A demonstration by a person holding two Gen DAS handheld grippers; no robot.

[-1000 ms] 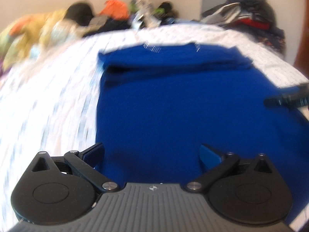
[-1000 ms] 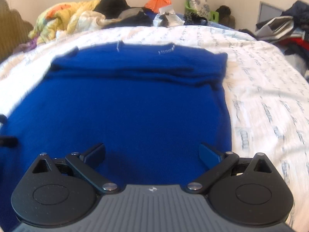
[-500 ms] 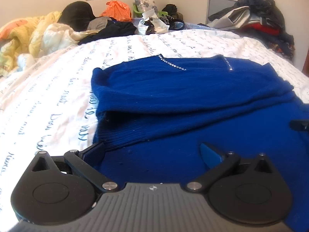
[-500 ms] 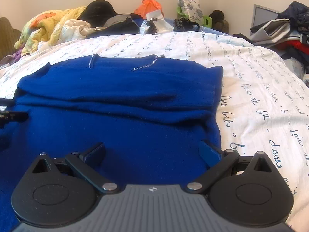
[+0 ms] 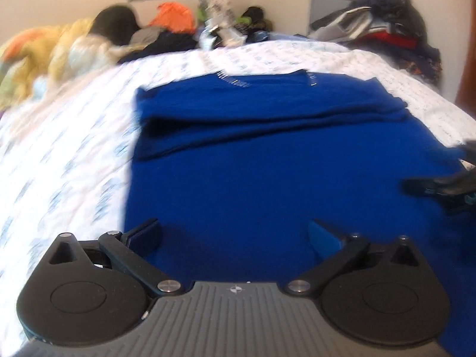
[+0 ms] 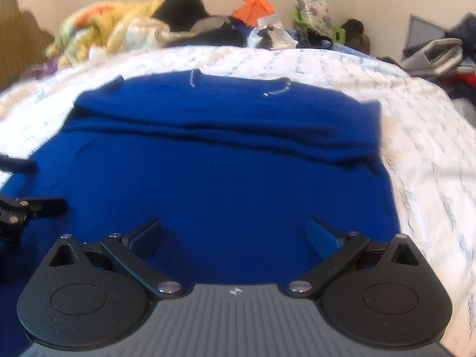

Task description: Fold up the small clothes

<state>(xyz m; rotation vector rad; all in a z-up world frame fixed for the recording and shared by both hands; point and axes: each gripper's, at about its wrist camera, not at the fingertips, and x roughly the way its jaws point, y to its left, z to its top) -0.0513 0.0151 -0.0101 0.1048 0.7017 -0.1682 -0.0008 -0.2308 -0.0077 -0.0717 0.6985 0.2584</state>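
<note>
A royal blue knit sweater lies flat on the bed, neckline with small sparkling trim at the far end, sleeves folded across the chest as a band. It also fills the right wrist view. My left gripper is open and empty, low over the sweater's near left part. My right gripper is open and empty over the near right part. The right gripper's fingers show at the left view's right edge; the left gripper's fingers show at the right view's left edge.
The sweater lies on a white bedsheet with blue script print. A yellow-orange blanket, dark clothes and an orange bag are heaped at the bed's far end. A clothes pile stands at the far right.
Both grippers pulled back and rose a little from the folded sleeve band toward the sweater's near part. Both stay open. The sweater has not moved.
</note>
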